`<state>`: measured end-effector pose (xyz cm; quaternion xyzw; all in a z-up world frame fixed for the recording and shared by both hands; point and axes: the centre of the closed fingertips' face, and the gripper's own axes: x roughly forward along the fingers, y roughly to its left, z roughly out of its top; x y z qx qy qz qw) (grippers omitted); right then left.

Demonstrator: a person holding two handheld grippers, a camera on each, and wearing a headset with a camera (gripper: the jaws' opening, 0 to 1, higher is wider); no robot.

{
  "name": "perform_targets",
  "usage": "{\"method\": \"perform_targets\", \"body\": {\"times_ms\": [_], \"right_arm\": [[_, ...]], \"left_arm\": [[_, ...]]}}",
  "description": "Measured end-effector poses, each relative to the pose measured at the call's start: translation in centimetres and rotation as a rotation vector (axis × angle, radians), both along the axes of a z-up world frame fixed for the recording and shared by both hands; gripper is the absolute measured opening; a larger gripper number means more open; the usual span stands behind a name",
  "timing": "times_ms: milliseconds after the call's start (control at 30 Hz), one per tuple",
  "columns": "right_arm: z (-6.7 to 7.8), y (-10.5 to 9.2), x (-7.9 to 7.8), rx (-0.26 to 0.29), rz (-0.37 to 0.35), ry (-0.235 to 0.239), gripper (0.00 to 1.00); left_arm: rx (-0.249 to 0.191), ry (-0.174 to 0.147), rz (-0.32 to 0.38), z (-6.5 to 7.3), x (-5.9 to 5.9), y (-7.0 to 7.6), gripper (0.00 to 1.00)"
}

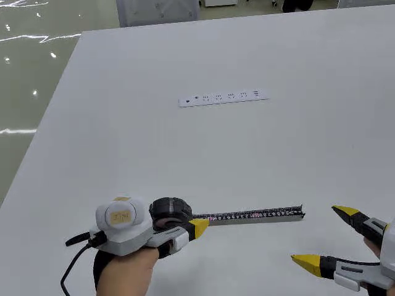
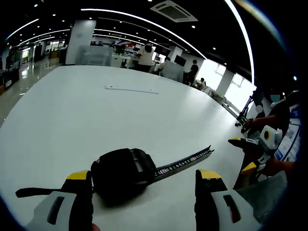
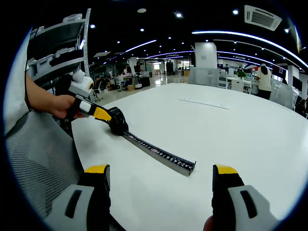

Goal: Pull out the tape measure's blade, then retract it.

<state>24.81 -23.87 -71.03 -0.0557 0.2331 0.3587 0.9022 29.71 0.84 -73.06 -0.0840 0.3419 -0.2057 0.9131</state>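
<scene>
White bench runs across the head view, with a power strip lying at upper centre. The tape measure sits at the lower left, its blade drawn out flat along the bench toward the right. The pull-out looks done, so retracting is likely the step in hand.

The left gripper reaches over the black case. Its jaws stand wide apart, the case between them close to the one at lower left of its own view and clear of the other, so nothing is clamped. The left hand wraps the handle from below.

The right gripper hovers at the lower right, jaws spread and empty, just short of the blade's tip.

Next calls for steadying the case and feeding the blade back, or freeing its lock.
</scene>
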Motion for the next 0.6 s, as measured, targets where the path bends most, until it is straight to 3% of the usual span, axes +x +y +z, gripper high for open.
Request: {"method": "perform_targets", "body": {"times_ms": [600], "right_arm": [[-0.5, 0.8, 1.2, 0.004, 0.056, 0.025, 0.77]], "left_arm": [[0.031, -0.025, 0.115, -0.4, 0.6, 0.8, 0.77]]}}
